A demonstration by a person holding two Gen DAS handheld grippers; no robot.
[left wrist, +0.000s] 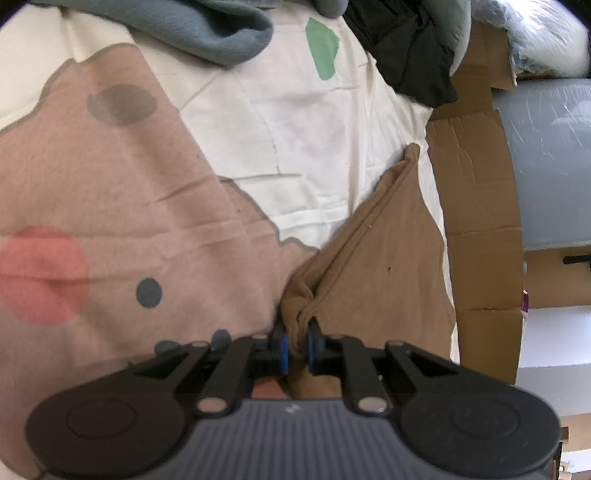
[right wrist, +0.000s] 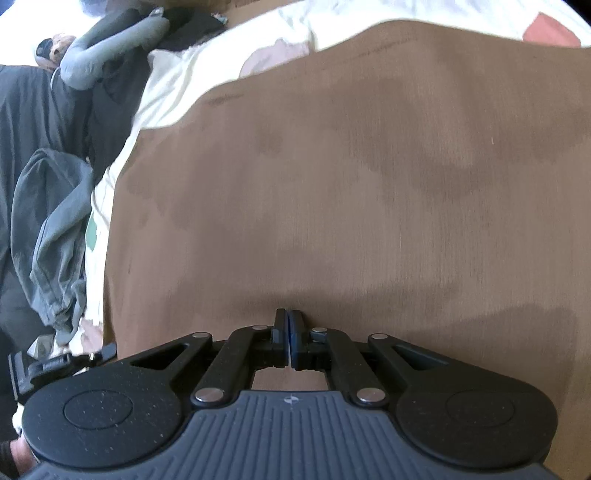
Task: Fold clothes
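You work on a bed sheet [left wrist: 295, 122] with pink, red and green shapes; cardboard [left wrist: 476, 177] lies beside it. The brown garment [left wrist: 373, 254] stretches away from your left gripper [left wrist: 296, 350], which pinches a bunched fold of it. Your right gripper [right wrist: 288, 343] is squeezed closed over flat brown cloth; whether it grips any, I cannot tell.

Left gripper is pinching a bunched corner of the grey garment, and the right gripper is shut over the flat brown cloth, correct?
Not quite. The left wrist view shows the left gripper pinching a bunched corner of the brown garment, not the grey one; the grey garment lies untouched at the far edge of the bedsheet. The rest holds: the right gripper is shut over the flat brown cloth.
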